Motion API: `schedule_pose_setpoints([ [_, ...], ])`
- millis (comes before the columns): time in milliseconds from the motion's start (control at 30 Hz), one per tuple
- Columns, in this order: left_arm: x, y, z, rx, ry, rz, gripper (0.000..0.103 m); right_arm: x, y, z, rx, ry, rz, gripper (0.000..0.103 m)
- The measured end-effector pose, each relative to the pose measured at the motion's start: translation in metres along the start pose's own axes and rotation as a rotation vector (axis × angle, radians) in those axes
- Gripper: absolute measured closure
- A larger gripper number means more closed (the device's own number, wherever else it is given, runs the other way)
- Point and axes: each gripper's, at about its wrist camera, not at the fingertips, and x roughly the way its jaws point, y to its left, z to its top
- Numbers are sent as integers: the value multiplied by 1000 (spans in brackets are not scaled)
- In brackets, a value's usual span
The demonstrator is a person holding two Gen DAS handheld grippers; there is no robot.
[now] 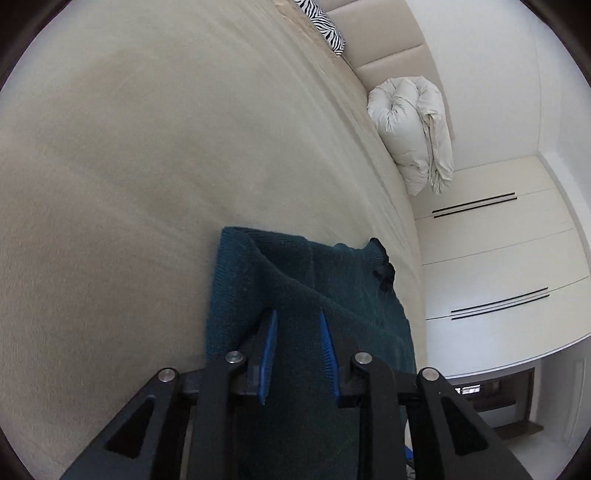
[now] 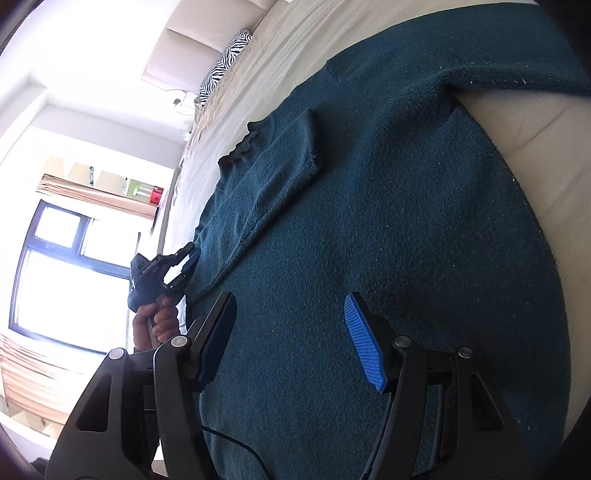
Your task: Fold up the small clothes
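A dark teal knit sweater lies spread on the beige bed. One sleeve is folded across its body, the cuff dark. In the left wrist view the sweater fills the space under my left gripper, whose blue pads stand apart just above the fabric, holding nothing. My right gripper is wide open over the sweater's body, empty. The left gripper also shows in the right wrist view, held by a hand at the sweater's left edge.
A zebra-print pillow and a folded white duvet lie at the head of the bed by the padded headboard. White wardrobes stand beside the bed. A bright window is on the other side.
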Motion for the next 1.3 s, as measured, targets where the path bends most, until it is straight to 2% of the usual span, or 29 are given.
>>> schedule_pose_setpoints([
  [233, -31, 6, -48, 27, 0, -71, 81, -20, -20, -16, 35, -9, 18, 42],
  [333, -44, 3, -73, 44, -10, -74, 75, -38, -24, -24, 41, -35, 34, 42],
  [400, -51, -2, -91, 73, -3, -46, 74, -57, -29, -26, 48, -71, 51, 42],
  [467, -55, -10, -108, 117, 19, -29, 61, -84, -40, -25, 72, -142, 57, 42],
  [567, -65, -26, -134, 186, 13, 23, 57, -135, -70, -19, 151, -289, -8, 42],
  [633, -74, -37, -148, 209, -2, 17, 55, -169, -98, -13, 219, -385, -99, 42],
  [700, -81, -49, -162, 238, -16, 16, 50, -200, -132, -9, 316, -469, -144, 42],
  [767, -84, -59, -174, 266, -26, 18, 45, -228, -169, -4, 433, -544, -149, 42],
  [900, -79, -69, -189, 285, -8, 40, 43, -261, -226, 7, 600, -627, -104, 44],
  [1067, -58, -78, -202, 283, 29, 51, 43, -275, -264, 32, 682, -723, -54, 44],
  [1167, -48, -82, -205, 268, 37, 45, 43, -292, -288, 43, 701, -748, -51, 48],
  [1233, -40, -87, -205, 270, 44, 46, 43, -296, -290, 53, 682, -730, -90, 76],
  [1300, -35, -93, -204, 279, 50, 55, 43, -298, -283, 63, 649, -710, -142, 83],
])
